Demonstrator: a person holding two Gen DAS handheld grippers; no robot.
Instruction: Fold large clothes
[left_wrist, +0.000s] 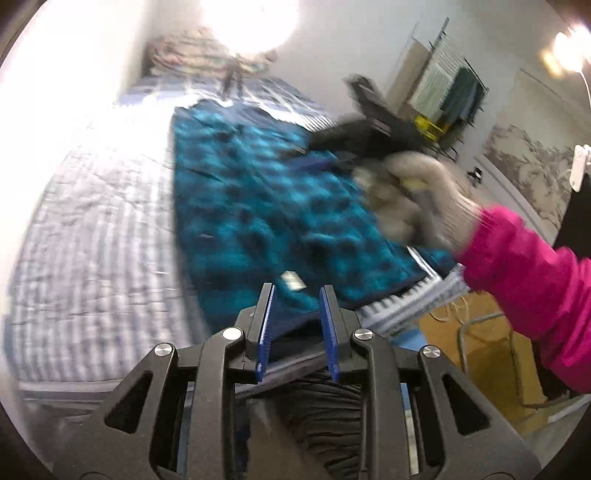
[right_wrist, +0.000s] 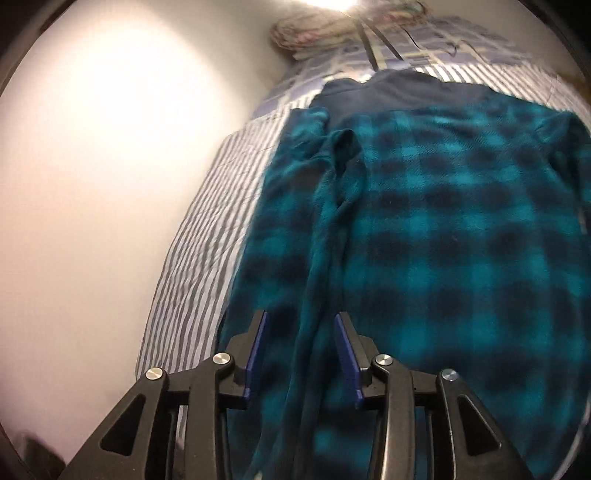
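A large teal and black checked fleece garment (left_wrist: 258, 206) lies spread on a striped bed; in the right wrist view it (right_wrist: 443, 229) fills the middle, with a long sleeve fold (right_wrist: 328, 236) running down its left side. My left gripper (left_wrist: 297, 291) is open and empty above the garment's near edge. My right gripper (right_wrist: 301, 317) is open above the sleeve fold, holding nothing. In the left wrist view the right gripper (left_wrist: 332, 142) shows blurred over the garment, held by a gloved hand (left_wrist: 410, 195) with a pink sleeve.
The striped bed cover (left_wrist: 96, 236) extends left of the garment, against a white wall (right_wrist: 110, 184). Pillows (left_wrist: 192, 51) lie at the bed's far end. A clothes rack (left_wrist: 450, 92) and a wooden floor with cables (left_wrist: 480, 332) are on the right.
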